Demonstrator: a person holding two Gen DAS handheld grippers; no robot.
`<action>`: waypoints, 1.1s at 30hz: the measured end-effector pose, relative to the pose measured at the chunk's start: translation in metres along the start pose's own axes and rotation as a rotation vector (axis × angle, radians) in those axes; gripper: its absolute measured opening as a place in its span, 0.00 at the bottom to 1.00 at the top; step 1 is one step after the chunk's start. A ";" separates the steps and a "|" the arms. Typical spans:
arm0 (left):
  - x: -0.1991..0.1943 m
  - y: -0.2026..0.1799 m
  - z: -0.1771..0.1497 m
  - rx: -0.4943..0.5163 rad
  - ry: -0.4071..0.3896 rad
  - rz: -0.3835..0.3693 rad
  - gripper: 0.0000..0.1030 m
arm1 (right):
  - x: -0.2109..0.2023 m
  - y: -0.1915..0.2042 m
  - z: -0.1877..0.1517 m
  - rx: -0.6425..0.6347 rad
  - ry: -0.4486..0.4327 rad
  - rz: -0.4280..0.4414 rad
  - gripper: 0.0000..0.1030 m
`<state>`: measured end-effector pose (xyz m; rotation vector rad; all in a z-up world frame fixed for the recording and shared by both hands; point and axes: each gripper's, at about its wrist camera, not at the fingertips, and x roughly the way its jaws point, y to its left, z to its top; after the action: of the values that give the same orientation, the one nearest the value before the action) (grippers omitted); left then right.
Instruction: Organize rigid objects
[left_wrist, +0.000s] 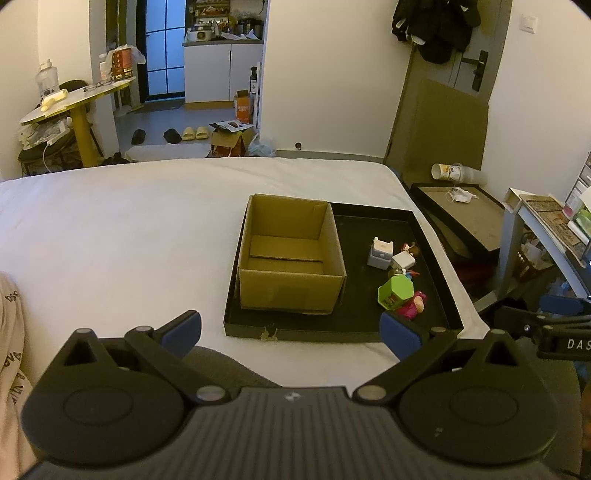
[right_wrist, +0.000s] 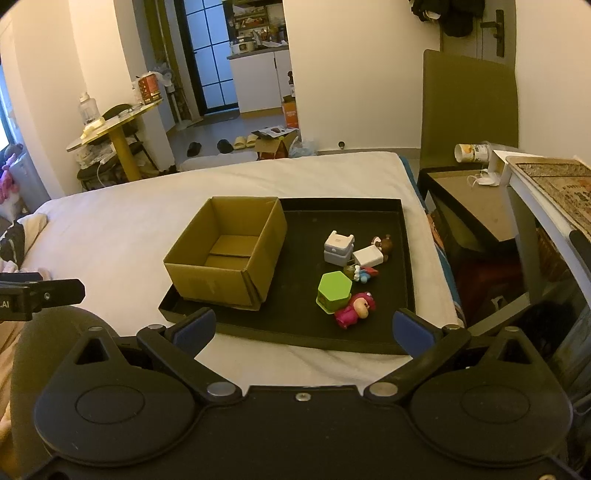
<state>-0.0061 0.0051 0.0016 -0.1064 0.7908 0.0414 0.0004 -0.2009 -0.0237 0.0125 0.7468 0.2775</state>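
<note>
Black tray (right_wrist: 404, 258) lies flat on the white bed (right_wrist: 110, 229), long axis running left-right across both wrist views. Open cardboard box (right_wrist: 225, 254) sits upright in the tray's left half, mouth up, nothing visible inside. Small items are clustered in the right half: grey-white block (right_wrist: 338, 249) upright at the far end; white adapter (right_wrist: 367, 257) just beside it, lying tilted; brown figurine (right_wrist: 384, 243) beyond the adapter; a small blue-red toy (right_wrist: 364, 274) between; green hexagonal container (right_wrist: 334, 291) tipped, its flat face angled up; pink plush toy (right_wrist: 354, 310) on its side, touching the container, long axis roughly left-right. Left tongs (left_wrist: 291, 330) hang wide apart over the tray's near edge, gripping nothing; the box lies ahead between the fingers, the toys near the right finger. Right tongs (right_wrist: 303, 328) likewise spread wide and unloaded, with the pink toy and green container just ahead, between the fingers but apart from them. Room: a round yellow table (right_wrist: 118, 125) at far left, doorway beyond, slippers on the floor.
</note>
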 end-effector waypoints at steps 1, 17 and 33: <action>0.000 0.001 0.000 -0.001 0.000 0.000 0.99 | 0.000 0.000 0.000 -0.001 0.000 -0.001 1.00; -0.001 0.004 -0.002 -0.010 0.002 0.004 0.99 | 0.001 0.000 0.000 0.003 -0.004 0.008 1.00; -0.004 0.011 -0.001 -0.022 -0.003 0.016 0.99 | 0.005 0.009 0.000 -0.002 -0.002 0.006 1.00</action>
<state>-0.0100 0.0161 0.0031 -0.1211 0.7880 0.0655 0.0020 -0.1913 -0.0260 0.0133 0.7448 0.2840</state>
